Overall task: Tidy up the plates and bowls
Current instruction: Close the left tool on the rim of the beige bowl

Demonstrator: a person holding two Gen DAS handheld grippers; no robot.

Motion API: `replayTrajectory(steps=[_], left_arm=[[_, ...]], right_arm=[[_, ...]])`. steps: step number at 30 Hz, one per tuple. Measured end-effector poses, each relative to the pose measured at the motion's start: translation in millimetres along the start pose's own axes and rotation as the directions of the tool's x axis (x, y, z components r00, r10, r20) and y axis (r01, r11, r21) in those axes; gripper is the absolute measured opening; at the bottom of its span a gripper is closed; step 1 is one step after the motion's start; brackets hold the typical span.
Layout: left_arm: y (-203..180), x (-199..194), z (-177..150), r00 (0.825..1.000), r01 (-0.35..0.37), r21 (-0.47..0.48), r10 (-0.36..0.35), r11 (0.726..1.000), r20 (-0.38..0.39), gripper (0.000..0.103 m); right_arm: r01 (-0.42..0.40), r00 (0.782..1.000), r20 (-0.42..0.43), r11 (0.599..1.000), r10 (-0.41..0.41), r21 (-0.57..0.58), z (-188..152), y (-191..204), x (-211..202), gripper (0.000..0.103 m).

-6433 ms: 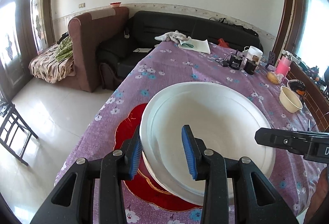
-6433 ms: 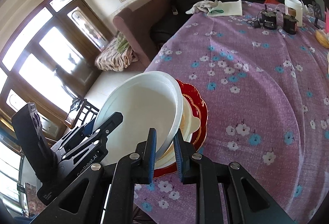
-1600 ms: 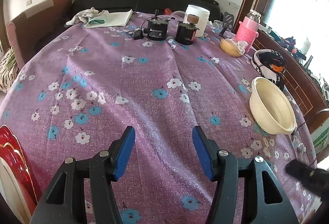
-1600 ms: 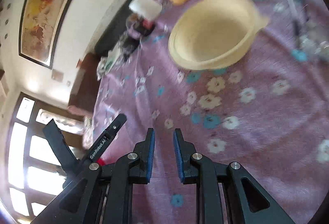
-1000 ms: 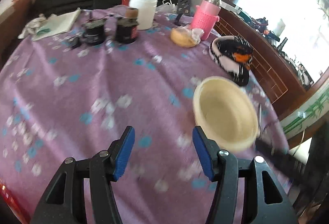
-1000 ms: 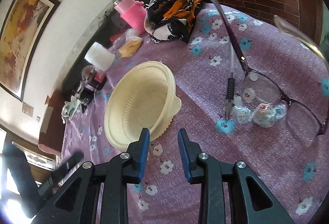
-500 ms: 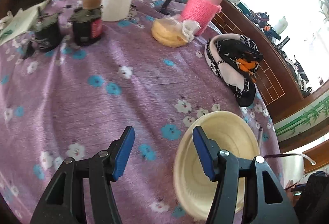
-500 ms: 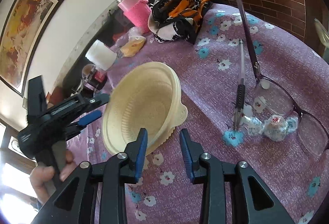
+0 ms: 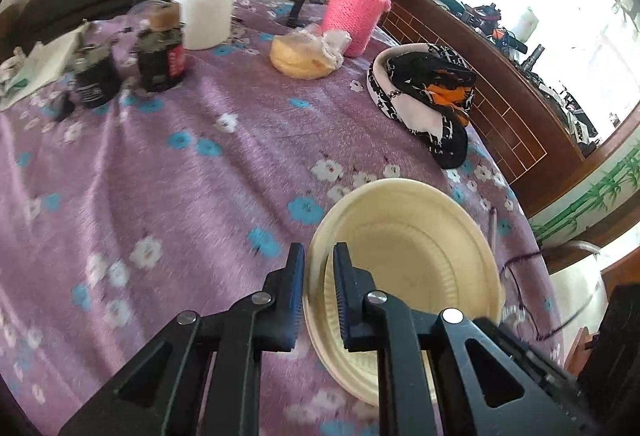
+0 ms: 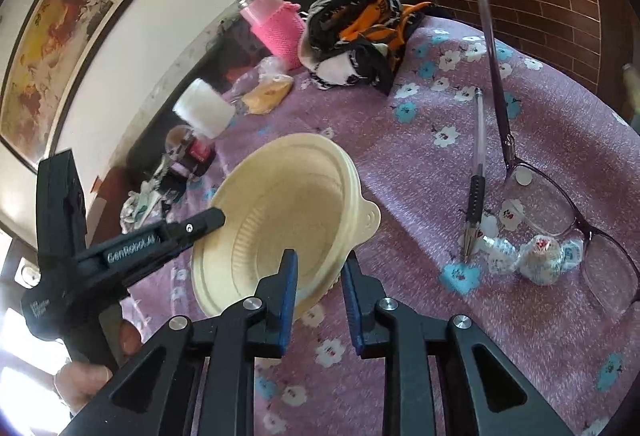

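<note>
On the purple flowered tablecloth (image 9: pixel 168 196), seen from the left wrist, a cream bowl (image 9: pixel 404 256) sits near the table's right edge, and the left gripper (image 9: pixel 318 284) has just drawn its jaws in on the bowl's near rim: one blue pad stands outside the wall, the other inside, with the rim pinched between them. Farther back stand a pink bottle (image 9: pixel 360 8), a white jar (image 9: pixel 204 12), two dark jars (image 9: pixel 160 52), a bagged bun (image 9: pixel 304 56) and a black, white and orange cloth (image 9: pixel 424 104). From the right wrist, the same cream bowl (image 10: pixel 280 212) appears tilted, its far side raised, and the right gripper (image 10: pixel 320 284) has been narrowing over the rim nearest it; one finger lies inside the bowl, the other outside, but whether the pads press the wall I cannot tell. At left the left gripper (image 10: pixel 216 220) meets the bowl's opposite rim, a hand (image 10: pixel 84 376) below it. Beside the bowl lie a pen (image 10: pixel 476 180), spectacles (image 10: pixel 560 208) and wrapped sweets (image 10: pixel 532 256).
</note>
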State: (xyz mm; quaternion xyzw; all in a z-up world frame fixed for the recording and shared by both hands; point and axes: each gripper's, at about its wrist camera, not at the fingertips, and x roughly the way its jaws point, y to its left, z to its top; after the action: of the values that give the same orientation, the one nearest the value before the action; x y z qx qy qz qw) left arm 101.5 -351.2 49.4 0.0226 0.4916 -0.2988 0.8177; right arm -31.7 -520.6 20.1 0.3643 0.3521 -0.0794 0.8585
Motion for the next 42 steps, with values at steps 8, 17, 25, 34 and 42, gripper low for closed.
replayTrajectory(steps=[8, 17, 25, 34, 42], left_arm=[[30.1, -69.7, -65.1, 0.997, -0.056, -0.042, 0.058, 0.998, 0.045, 0.014], [70.4, -104.7, -142.3, 0.988, -0.123, -0.087, 0.130, 0.989, 0.079, 0.014], [78.7, -97.7, -155.3, 0.985, -0.134, -0.081, 0.142, 0.988, 0.102, 0.018], [80.4, -99.0, -157.3, 0.972, -0.162, -0.063, 0.171, 0.985, 0.163, 0.042], [83.5, -96.8, -159.6, 0.969, -0.156, -0.060, 0.165, 0.986, 0.183, 0.055]], right_arm=[[-0.085, 0.996, -0.052, 0.986, 0.079, -0.140, -33.8, 38.9, -31.8, 0.025], [-0.122, 0.983, -0.171, 0.944, 0.071, -0.308, -103.9, 73.6, -26.0, 0.026], [-0.074, 0.985, -0.174, 0.927, 0.009, -0.369, -114.4, 75.8, -17.7, 0.028], [-0.051, 0.997, -0.073, 0.897, 0.021, -0.439, -114.9, 72.2, -52.1, 0.038], [0.052, 0.981, 0.186, 0.859, 0.051, -0.510, -113.3, 82.6, -100.9, 0.092]])
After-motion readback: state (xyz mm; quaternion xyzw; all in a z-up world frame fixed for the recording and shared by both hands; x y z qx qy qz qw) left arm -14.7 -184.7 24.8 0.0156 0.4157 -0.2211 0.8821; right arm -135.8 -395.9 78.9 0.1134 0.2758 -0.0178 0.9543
